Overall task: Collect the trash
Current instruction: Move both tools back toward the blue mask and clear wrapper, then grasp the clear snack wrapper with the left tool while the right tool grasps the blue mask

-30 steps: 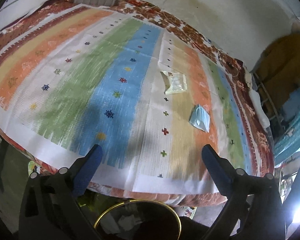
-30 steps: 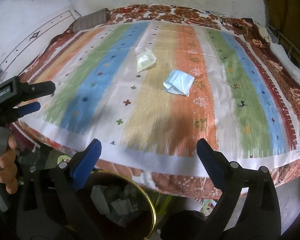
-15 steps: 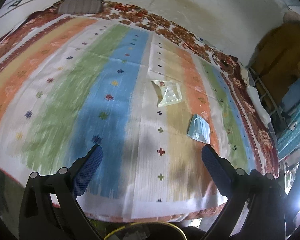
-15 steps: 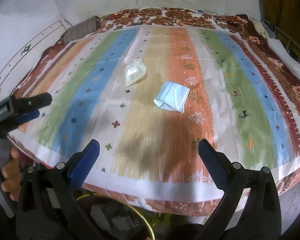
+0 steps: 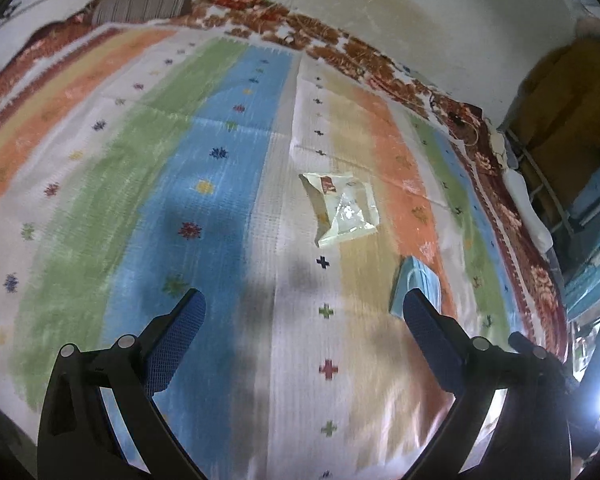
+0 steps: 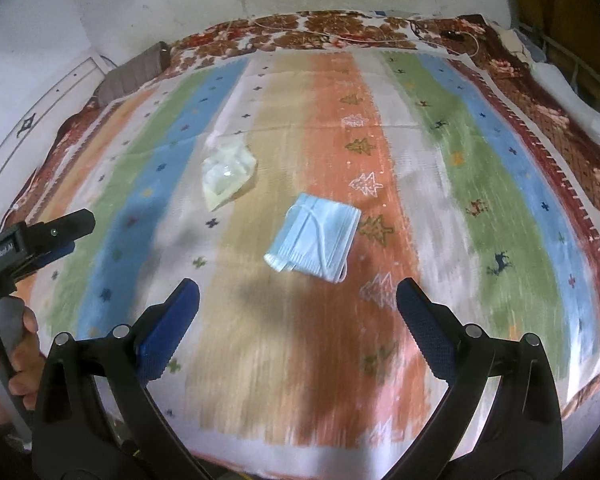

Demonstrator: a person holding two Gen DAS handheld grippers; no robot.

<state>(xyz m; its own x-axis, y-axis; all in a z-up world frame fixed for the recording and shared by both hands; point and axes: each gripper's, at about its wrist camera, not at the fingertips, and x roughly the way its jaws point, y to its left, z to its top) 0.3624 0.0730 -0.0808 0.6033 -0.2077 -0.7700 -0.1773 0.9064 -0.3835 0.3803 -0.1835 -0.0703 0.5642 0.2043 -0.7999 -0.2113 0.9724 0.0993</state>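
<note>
From my left tool (image 5: pixel 304 312) I look down along both blue-padded fingers, which stand spread wide with nothing between them, hovering over a bed covered by a striped blanket (image 5: pixel 220 200) in green, blue, white, tan and orange bands. The trash lies out ahead on that blanket: a crumpled clear plastic wrapper (image 5: pixel 344 208) on the white and tan stripes, ahead of my left tool and a little right of its centre line, and a folded light-blue face mask (image 5: pixel 416 284) nearer, partly hidden behind the tip of that tool's right finger. In the right wrist view my right tool (image 6: pixel 298 300) is likewise spread apart and empty, and the face mask (image 6: pixel 314 248) sits just beyond the gap between its fingers, where the tan stripe meets the orange one, its white ear loops lying across it. The plastic wrapper (image 6: pixel 228 176) is farther off and to the left of the mask, apart from it. At that view's left edge I can see the left tool from the side with a hand (image 6: pixel 18 360) wrapped around its grip. A grey ribbed pillow (image 5: pixel 144 2) rests at the far end of the bed against the pale wall (image 5: pixel 400 8).
</note>
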